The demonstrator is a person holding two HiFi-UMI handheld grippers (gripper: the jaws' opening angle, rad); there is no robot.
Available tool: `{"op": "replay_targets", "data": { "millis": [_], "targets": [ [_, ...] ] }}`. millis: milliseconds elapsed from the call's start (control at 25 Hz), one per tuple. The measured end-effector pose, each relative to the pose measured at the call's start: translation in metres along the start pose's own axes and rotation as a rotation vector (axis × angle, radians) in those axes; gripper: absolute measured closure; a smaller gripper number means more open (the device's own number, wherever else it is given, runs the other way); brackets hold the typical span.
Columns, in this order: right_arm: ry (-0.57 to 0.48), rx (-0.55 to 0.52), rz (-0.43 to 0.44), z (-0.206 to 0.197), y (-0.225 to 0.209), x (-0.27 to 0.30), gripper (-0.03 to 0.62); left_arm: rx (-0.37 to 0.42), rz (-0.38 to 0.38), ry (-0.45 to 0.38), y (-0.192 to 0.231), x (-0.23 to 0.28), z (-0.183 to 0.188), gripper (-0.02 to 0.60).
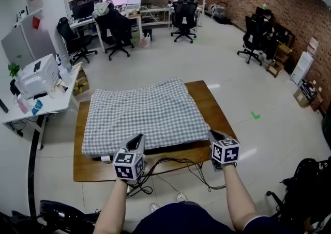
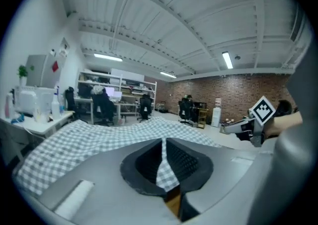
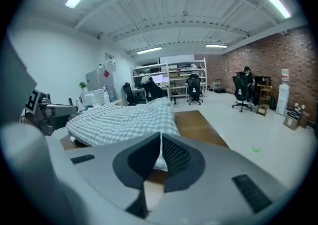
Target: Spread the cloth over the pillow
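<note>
cloth (image 1: 139, 117) lies on the table (image 1: 207, 98) at twelve o'clock from both hands, long axis nine to three, left gripper (image 1: 138, 142) pinching its near hem at seven, right gripper (image 1: 213, 136) pinching at five, pillow presumably hidden beneath.

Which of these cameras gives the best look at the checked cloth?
The head view: it shows the whole checked cloth laid across the wooden table. The left gripper view sees it low from its near edge, pinched in the fingers; the right gripper view sees it from one corner.
</note>
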State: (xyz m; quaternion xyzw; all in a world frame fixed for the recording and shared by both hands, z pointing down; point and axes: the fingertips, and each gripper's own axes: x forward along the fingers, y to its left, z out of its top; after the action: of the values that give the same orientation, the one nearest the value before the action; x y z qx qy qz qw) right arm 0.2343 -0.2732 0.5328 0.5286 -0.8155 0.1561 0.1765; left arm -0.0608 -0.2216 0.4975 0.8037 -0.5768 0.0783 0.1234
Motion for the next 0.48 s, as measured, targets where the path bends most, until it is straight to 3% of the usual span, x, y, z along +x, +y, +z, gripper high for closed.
{"op": "replay_targets", "data": {
  "millis": [40, 240, 480],
  "targets": [
    [-0.023, -0.017, 0.026, 0.014, 0.013, 0.003, 0.586, 0.014, 0.032, -0.024, 0.004, -0.004, 0.006, 0.574],
    [-0.134, -0.090, 0.187, 0.078, 0.089, 0.012, 0.594, 0.004, 0.081, -0.092, 0.013, -0.020, 0.030, 0.572],
    [-0.243, -0.149, 0.383, 0.128, 0.168, 0.009, 0.594, -0.101, 0.073, -0.162, 0.020, -0.035, 0.066, 0.574]
  ]
}}
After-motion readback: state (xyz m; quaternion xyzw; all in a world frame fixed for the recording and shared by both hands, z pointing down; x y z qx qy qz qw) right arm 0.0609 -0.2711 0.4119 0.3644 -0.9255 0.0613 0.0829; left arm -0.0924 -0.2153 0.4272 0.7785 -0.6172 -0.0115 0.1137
